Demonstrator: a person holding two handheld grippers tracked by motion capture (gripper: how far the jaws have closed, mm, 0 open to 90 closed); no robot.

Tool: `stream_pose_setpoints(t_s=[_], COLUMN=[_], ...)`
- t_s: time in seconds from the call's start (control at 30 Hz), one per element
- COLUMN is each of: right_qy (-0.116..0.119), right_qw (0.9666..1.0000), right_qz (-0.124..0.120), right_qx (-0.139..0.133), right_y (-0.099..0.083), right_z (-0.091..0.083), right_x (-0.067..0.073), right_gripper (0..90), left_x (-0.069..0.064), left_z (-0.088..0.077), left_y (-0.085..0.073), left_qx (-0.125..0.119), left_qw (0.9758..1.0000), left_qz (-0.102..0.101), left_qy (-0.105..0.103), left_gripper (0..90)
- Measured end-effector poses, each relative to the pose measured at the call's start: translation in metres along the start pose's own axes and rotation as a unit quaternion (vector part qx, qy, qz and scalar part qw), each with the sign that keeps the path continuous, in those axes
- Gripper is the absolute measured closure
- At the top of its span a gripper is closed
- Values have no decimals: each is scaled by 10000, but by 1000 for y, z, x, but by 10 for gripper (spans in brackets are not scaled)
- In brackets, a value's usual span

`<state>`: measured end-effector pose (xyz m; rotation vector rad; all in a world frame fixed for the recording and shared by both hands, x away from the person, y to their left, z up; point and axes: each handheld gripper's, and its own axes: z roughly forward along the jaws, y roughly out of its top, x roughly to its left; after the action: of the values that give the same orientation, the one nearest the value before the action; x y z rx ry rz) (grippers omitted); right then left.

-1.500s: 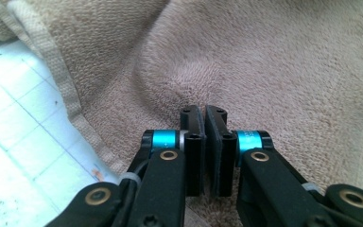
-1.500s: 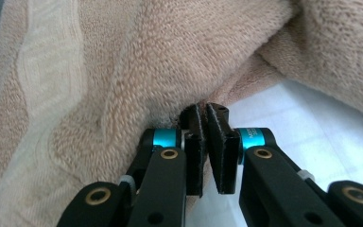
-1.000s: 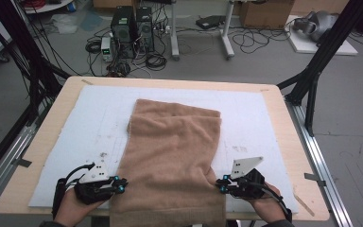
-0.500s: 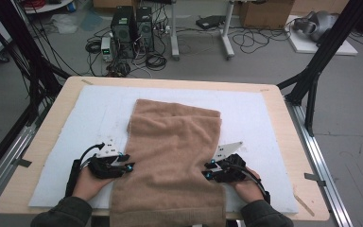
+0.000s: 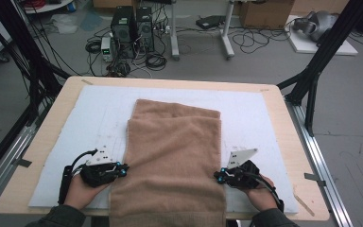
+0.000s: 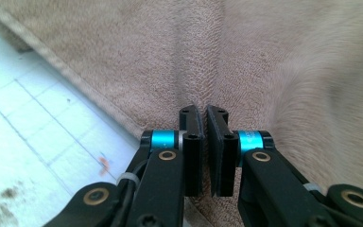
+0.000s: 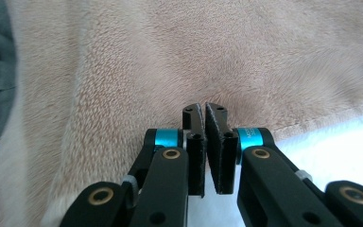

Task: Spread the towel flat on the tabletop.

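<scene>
Both claws, left claw (image 5: 121,169) & right claw (image 5: 219,175), just closed, pinching towel (image 5: 172,156) side edges; next I'd lift & fold fwd evenly.

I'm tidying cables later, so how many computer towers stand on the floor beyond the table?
2. One computer tower stands on the floor past the table's far edge, left of centre; the second tower is directly beside it, on its right. Others could sit outside the frame.
</scene>
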<state>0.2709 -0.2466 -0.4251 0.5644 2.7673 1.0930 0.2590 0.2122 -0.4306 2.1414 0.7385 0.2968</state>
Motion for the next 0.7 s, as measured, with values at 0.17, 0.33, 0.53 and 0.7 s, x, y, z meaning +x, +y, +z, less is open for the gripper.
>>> stream_pose_setpoints(t_s=[0.17,0.33,0.53,0.7], right_qy=[-65,59,259,201], right_qw=[9998,9996,9996,9998], right_qz=[-45,-99,9,92], right_qx=[-182,-242,-78,0], right_y=[-2,9,21,25], right_z=[-19,-10,27,41], right_x=[8,-1,-12,-16], right_gripper=[811,706,612,716], left_x=[-5,1,6,9], left_z=[-12,-3,25,25], left_y=[1,9,7,6], left_qx=[-108,-68,343,305], left_qw=[9999,9998,9992,9993], left_qz=[4,4,126,-27], left_qy=[-80,-208,-152,-224], left_gripper=[707,586,673,824])
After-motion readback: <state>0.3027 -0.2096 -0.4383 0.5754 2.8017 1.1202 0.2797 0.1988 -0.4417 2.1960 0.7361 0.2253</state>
